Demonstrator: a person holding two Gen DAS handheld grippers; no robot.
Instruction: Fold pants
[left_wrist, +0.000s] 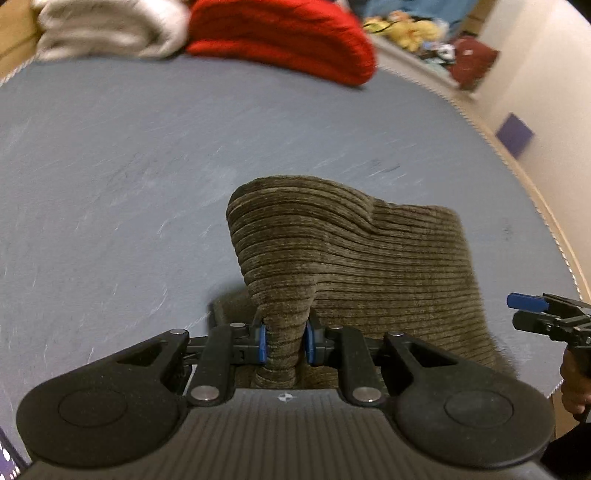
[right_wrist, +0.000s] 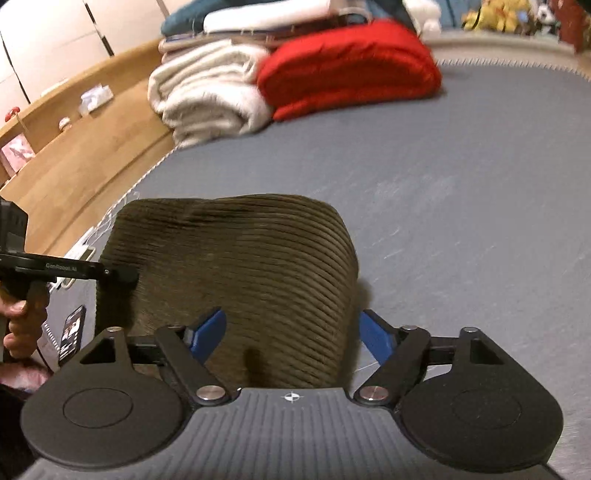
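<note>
The olive-brown corduroy pants (left_wrist: 354, 258) lie folded into a short stack on the grey-blue mat (left_wrist: 110, 166). My left gripper (left_wrist: 284, 341) is shut on a bunched edge of the pants at the near left of the stack and lifts it slightly. In the right wrist view the pants (right_wrist: 251, 258) fill the middle. My right gripper (right_wrist: 293, 334) is open, its blue fingers (right_wrist: 208, 330) spread around the near edge of the stack without pinching it. The right gripper also shows at the right edge of the left wrist view (left_wrist: 528, 302).
A red folded blanket (left_wrist: 288, 37) and a cream folded blanket (left_wrist: 110, 29) lie at the mat's far edge. A wooden floor (right_wrist: 81, 155) is left of the mat. A phone (right_wrist: 72, 328) lies near the person's hand. Toys (left_wrist: 410, 29) pile far right.
</note>
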